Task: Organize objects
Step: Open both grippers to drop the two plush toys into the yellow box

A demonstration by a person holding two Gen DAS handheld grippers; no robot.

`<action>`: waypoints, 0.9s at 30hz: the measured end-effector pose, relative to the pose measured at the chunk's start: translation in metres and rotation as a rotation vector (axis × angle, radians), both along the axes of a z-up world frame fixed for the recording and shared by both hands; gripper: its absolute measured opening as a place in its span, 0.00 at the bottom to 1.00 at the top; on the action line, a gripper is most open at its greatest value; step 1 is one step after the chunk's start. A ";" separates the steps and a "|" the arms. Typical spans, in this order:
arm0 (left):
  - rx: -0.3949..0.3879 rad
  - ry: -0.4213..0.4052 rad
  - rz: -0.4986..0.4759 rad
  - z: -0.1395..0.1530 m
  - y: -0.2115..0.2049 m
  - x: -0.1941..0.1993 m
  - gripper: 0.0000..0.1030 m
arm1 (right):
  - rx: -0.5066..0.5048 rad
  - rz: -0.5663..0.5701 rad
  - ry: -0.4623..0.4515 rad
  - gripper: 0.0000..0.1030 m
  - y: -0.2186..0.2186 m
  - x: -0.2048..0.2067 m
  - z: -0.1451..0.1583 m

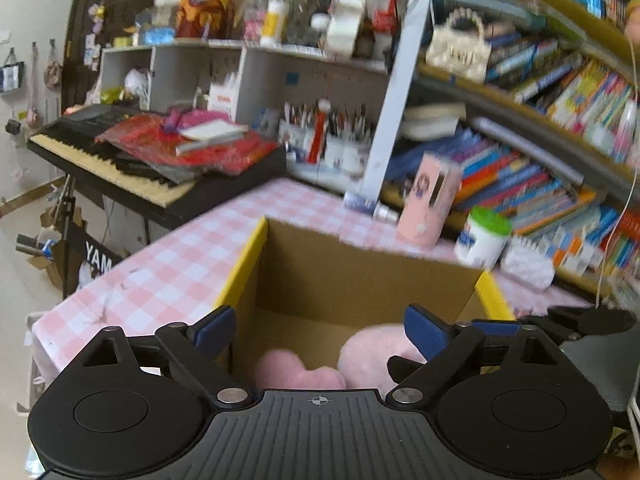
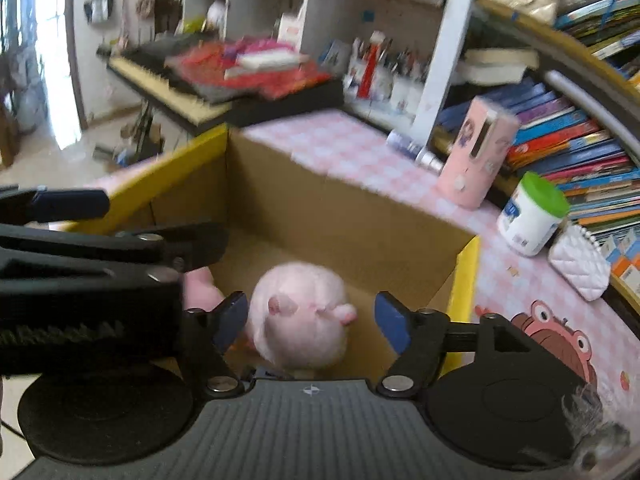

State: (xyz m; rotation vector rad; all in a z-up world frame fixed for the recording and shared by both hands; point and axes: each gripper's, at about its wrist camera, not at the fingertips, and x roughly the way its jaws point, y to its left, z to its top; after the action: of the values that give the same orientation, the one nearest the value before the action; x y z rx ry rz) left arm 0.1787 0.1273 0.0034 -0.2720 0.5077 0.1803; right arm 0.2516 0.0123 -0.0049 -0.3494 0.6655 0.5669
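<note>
Table with pink-checked cloth carried an open cardboard box with yellow flap edges, set near the bookshelf; keyboard stood past the table's far left corner. Both grippers were over the box mouth. Left gripper jaws spread wide, nothing between them; right gripper likewise spread, empty, with the left one's body just beside it on its left. Inside the box, on the floor: round pink plush lying below the right gripper's fingers, not touched, and a pink heart-shaped plush right beside it, contact between the two unclear. On the cloth by the shelf: pink cylinder tin upright, white jar with green lid next to it, white quilted purse just beyond the jar. Frames motion-blurred.
</note>
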 end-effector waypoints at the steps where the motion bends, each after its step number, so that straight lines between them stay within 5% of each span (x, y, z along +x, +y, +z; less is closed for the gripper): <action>1: -0.007 -0.022 0.005 0.003 0.001 -0.005 0.91 | 0.014 -0.008 -0.020 0.72 -0.003 -0.003 0.004; 11: -0.019 -0.129 0.026 0.017 0.003 -0.052 0.93 | 0.100 -0.127 -0.220 0.79 -0.029 -0.053 0.033; 27: 0.022 -0.045 -0.020 0.004 -0.008 -0.129 0.93 | 0.066 -0.301 -0.167 0.82 -0.057 -0.150 0.016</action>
State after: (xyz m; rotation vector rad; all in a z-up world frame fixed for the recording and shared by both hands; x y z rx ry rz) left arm 0.0493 0.1189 0.0076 -0.2486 0.4633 0.1599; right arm 0.1013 -0.0450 0.0113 -0.2266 0.5242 0.2686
